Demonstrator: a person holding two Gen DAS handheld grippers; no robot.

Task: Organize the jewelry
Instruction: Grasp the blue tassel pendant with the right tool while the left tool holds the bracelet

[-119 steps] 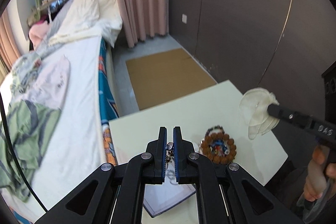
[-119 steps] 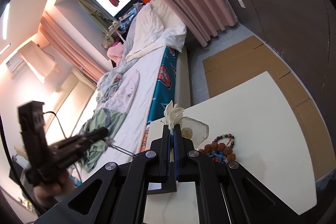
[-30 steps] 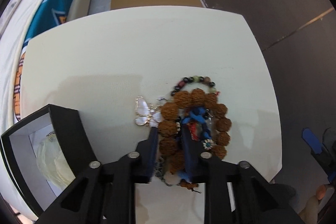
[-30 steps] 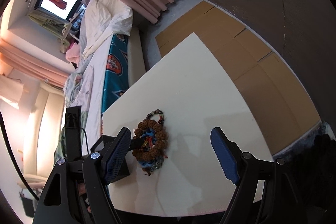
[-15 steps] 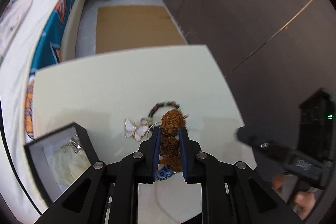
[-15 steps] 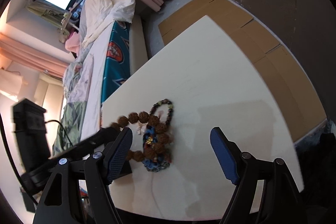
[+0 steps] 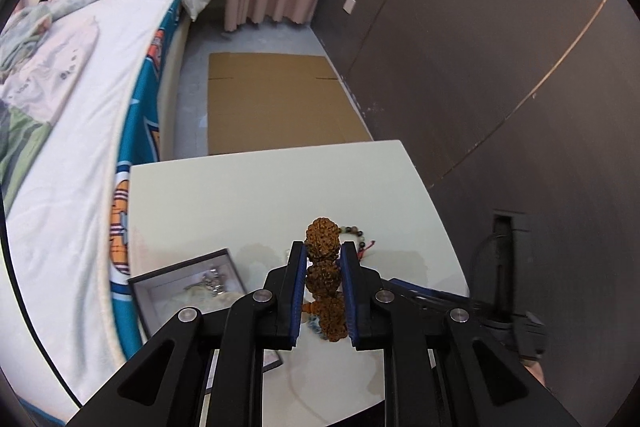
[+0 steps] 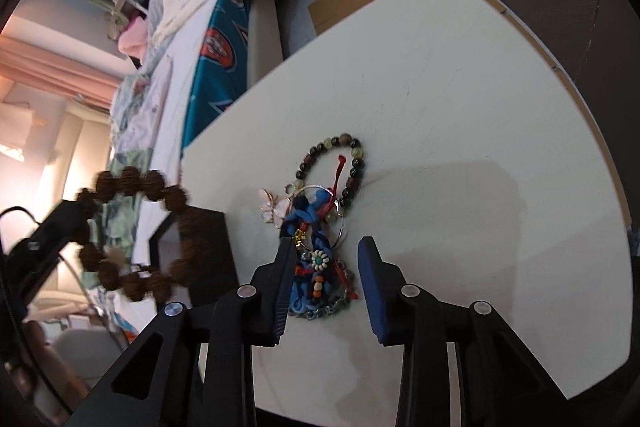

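My left gripper (image 7: 323, 259) is clamped on one bracelet of big brown seed beads (image 7: 324, 239), held up off the cream table (image 7: 256, 195). My left view sees it edge-on, three beads stacked between the pads, its long axis running straight away from me. My right view shows its whole ring (image 8: 132, 231), blurred and hanging in the air over the one black box (image 8: 200, 251).

My right gripper (image 8: 324, 267) has its jaws closing around one blue knotted ornament (image 8: 316, 267) lying on the table, pads not yet pressing it. Only this view shows the butterfly pendant (image 8: 274, 207) and the full loop of the one dark mixed-bead bracelet (image 8: 340, 163), whose oval lies lengthwise away from me. Only the left view looks into the box (image 7: 188, 287), where silvery pieces lie.
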